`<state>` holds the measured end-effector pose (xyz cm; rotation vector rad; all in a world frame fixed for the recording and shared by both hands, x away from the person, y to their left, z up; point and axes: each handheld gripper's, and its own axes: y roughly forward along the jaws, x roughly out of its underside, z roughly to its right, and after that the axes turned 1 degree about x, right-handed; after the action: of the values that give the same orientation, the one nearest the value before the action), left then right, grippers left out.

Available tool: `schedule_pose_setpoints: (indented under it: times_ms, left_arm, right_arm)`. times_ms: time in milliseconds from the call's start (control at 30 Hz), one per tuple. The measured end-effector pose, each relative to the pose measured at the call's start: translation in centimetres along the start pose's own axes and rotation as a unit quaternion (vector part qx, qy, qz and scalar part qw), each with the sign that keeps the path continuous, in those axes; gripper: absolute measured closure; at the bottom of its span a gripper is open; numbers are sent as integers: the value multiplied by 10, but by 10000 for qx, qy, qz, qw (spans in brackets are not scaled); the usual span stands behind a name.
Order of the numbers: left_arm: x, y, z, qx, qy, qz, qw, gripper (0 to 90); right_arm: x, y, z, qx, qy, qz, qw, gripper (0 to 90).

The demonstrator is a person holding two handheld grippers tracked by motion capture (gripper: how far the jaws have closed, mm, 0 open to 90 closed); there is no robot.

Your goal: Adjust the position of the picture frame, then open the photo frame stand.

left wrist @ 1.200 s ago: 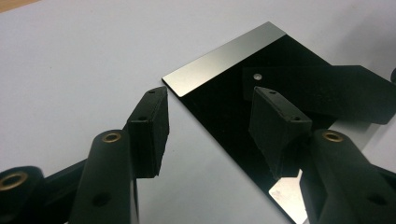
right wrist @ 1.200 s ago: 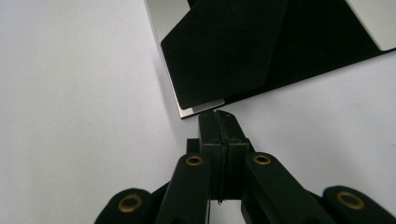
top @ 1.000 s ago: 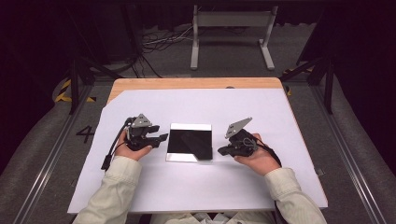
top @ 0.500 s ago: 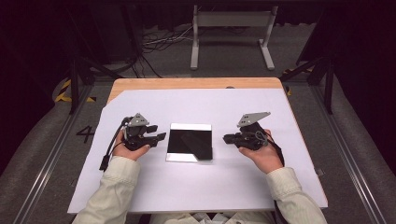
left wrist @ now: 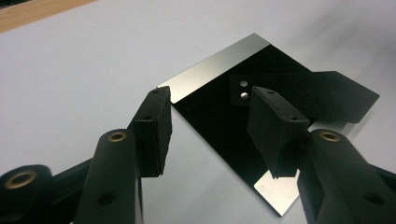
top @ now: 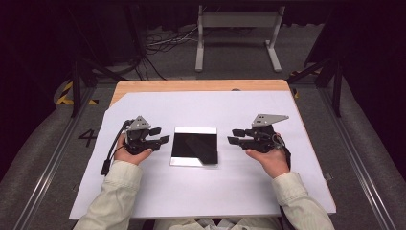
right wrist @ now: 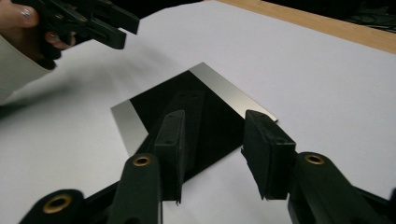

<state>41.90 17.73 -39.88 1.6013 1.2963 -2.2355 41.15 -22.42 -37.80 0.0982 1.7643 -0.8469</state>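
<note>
A: Jaws on the right gripper (top: 235, 135) have just been opening, with nothing between them; a second ago it sat closer to the flat square plate of black glossy material with silver edge strips (top: 195, 146), and has since drawn back.

B: So a release. And the left gripper (top: 159, 135)?

A: Spread wide, empty, just beside the plate, which lies mid-sheet on the white paper-covered table (top: 239, 191). Dark room, grey floor, cables behind.

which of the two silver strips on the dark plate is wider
The far strip, along the edge of the dark plate away from the person, is wider. The near strip is thinner and partly covered by the black sheet's corner.
</note>
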Motion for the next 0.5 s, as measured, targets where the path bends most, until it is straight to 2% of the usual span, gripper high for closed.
schedule_pose_setpoints:
  times_ms: [33,267,367,500]
  left_arm:
    - [0,0,0,0,0,0,10000,501]
    - [1,-2,-1,15,-42,31,10000,500]
    - [1,-2,-1,32,-59,49,10000,500]
    - [1,-3,-2,8,-52,49,10000,499]
  right_arm:
    - [0,0,0,0,0,0,10000,582]
    - [-1,7,-11,-586,76,11,9983,531]
    - [0,13,-17,-800,47,-109,9967,523]
    - [-1,18,-26,-872,-56,-252,9959,523]
